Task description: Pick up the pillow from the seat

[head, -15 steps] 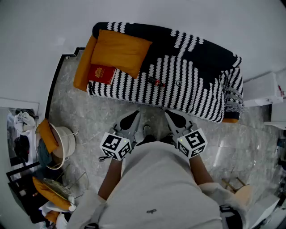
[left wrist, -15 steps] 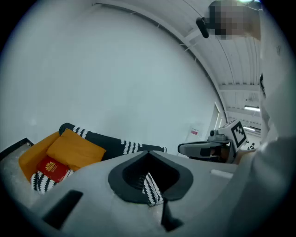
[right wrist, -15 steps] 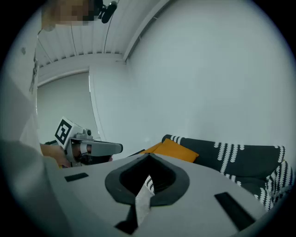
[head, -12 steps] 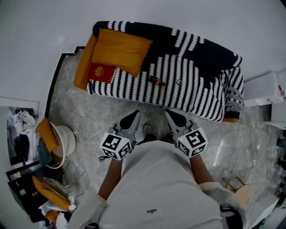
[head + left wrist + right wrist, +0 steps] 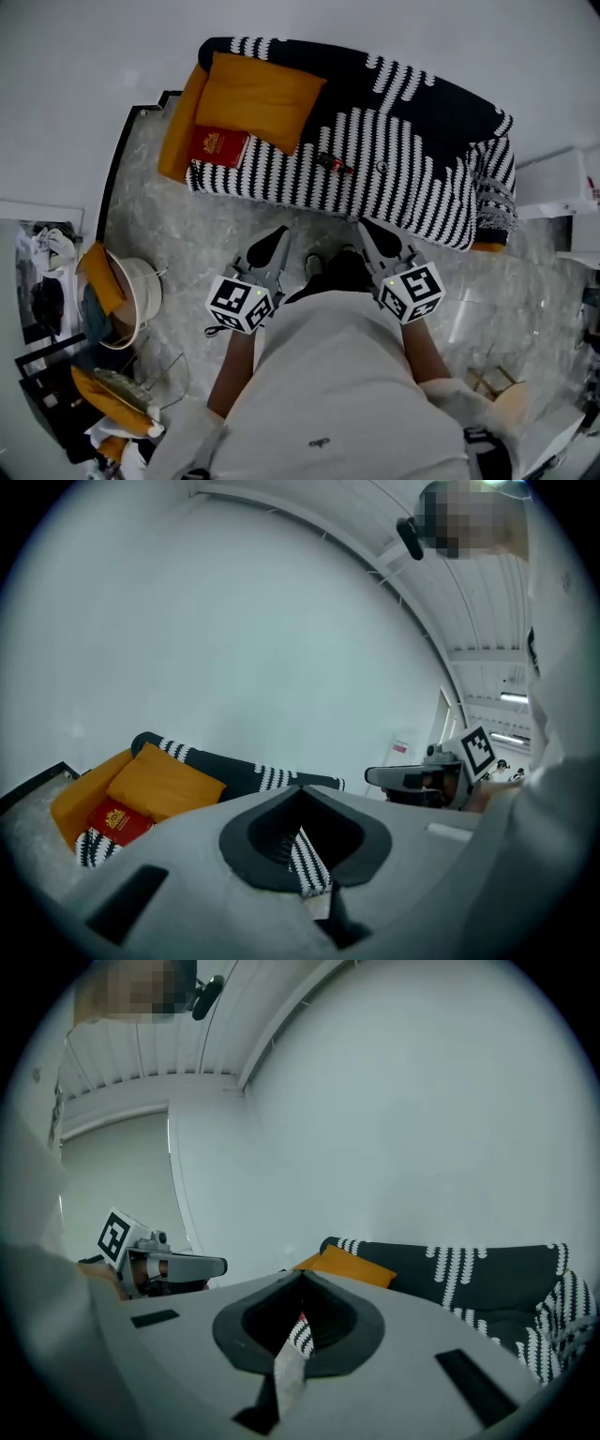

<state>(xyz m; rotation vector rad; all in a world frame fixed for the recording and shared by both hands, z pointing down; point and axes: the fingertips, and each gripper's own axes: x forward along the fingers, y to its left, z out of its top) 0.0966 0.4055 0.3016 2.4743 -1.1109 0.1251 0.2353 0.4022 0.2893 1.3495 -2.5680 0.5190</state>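
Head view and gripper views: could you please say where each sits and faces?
Head view: on the person's head, steeply down at the striped sofa; torso, arms, left gripper, right gripper show.
Left gripper view: on that gripper, toward the orange pillow; its shut jaws, the right gripper.
Right gripper view: likewise toward the striped sofa; shut jaws, left gripper.
Shared: orange pillow.

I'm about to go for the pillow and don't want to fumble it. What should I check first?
1. Sight of the pillow on the seat: ok, it lies at the sofa's left end.
2. Space around the pillow: not ok, a red book lies right by its front edge.
3. Jaws of left tool apart: not ok, together, nothing held.
4. Jaws of right tool apart: not ok, together, nothing held.
5. Tools at the pillow: not ok, both hover over the floor, short of the sofa.
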